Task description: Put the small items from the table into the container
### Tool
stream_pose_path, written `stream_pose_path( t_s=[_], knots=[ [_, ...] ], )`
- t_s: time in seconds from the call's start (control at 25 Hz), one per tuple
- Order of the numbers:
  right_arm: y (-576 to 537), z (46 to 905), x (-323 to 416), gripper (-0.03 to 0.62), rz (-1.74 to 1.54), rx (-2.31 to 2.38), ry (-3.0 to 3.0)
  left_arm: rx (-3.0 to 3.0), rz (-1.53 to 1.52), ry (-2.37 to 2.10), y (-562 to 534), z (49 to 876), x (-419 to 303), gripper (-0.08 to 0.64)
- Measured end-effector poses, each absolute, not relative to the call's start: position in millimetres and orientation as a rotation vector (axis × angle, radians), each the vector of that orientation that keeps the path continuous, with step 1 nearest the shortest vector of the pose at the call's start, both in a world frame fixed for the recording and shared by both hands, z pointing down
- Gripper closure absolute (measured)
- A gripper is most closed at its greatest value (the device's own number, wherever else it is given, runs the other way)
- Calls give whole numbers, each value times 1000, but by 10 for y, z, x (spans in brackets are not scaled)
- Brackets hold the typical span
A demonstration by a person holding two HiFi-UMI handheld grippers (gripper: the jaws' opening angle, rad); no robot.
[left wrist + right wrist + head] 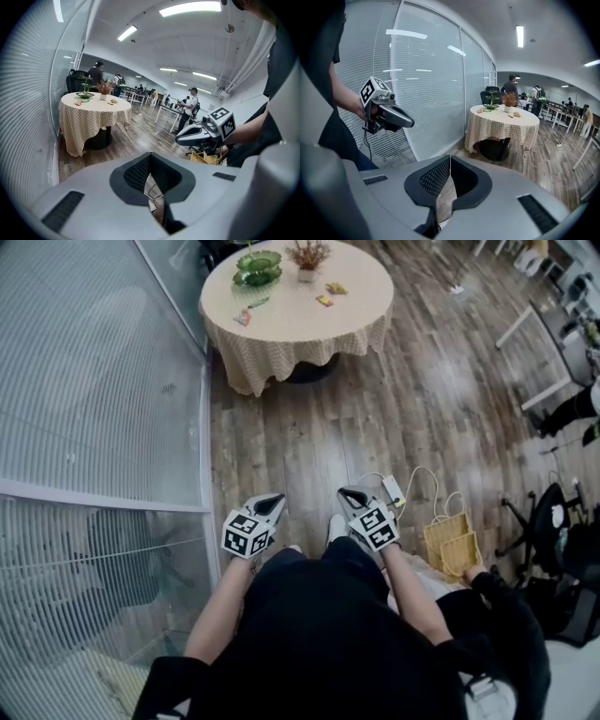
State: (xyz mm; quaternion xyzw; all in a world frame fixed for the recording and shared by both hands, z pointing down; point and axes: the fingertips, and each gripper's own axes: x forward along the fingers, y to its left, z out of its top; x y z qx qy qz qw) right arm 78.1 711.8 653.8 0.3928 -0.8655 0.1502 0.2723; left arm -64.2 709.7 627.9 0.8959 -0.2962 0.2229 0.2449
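standing on the wooden floor (309,446), well apart from the round table (300,329), a person holds both claws out in front. the left gripper (273,500) and the right gripper (349,493) sit side by side, near each other but not touching, both tilted down toward the boards. each claw is closed with its tips together and nothing between them. in the left gripper view and the right gripper view only floor shows through the slit lower down the pads.

the table wears a checked cloth that hangs down all round. on its far side sits a green dish (258,268), and just beside that a small pot of dried flowers (307,257). the small items lie loose on the cloth, none in the dish: two bright packets (336,288) near the pot, a reddish packet (243,317) close to the near-left edge, and a thin green piece (258,303) between that one and the dish.

a glass wall with white blinds (94,381) runs along the person's left. to the right, on the floor, a white power strip (393,490) with its looped cable lies near a yellow woven basket (452,542) — both just beside the right forearm in the head view. a black office chair (548,521) stands further right.
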Motion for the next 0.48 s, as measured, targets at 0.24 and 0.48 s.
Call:
stream_pose_path(
  t_s=[0.24, 0.48],
  knots=[
    [6920, 6527, 1010, 565, 406, 979, -2370, 2420, 605, -857, 6908, 6235, -320, 557],
    [6863, 6562, 1220, 565, 417, 910, -2405, 2395, 601, -901, 6833, 6206, 22, 557]
  ],
)
